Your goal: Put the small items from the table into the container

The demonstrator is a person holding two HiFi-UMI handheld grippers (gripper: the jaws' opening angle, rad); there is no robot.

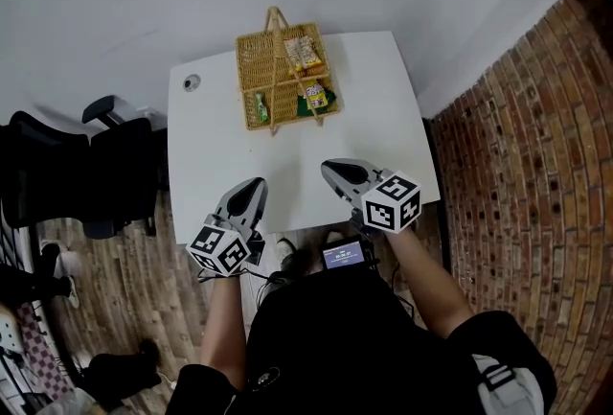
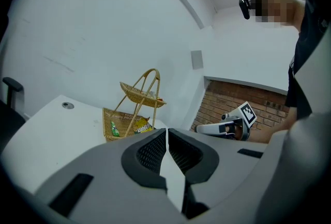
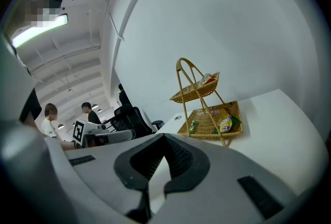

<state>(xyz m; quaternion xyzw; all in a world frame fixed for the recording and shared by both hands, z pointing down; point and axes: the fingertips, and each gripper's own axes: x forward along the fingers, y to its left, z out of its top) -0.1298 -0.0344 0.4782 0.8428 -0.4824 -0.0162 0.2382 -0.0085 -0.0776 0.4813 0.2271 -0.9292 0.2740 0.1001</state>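
the right gripper view alone shows people (image 3: 50, 119) seated far behind; the head view alone shows the whole desk (image 1: 220, 154). the wicker basket (image 1: 251, 54) with snack packets (image 1: 303, 52) stands at its far edge, well ahead of the left claw (image 1: 252, 188) and right claw (image 1: 330, 169), both clenched, empty.

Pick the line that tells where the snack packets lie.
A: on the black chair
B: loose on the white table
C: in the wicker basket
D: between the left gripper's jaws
C: the snack packets lie in the trays of the wicker basket, which stands on the white table.
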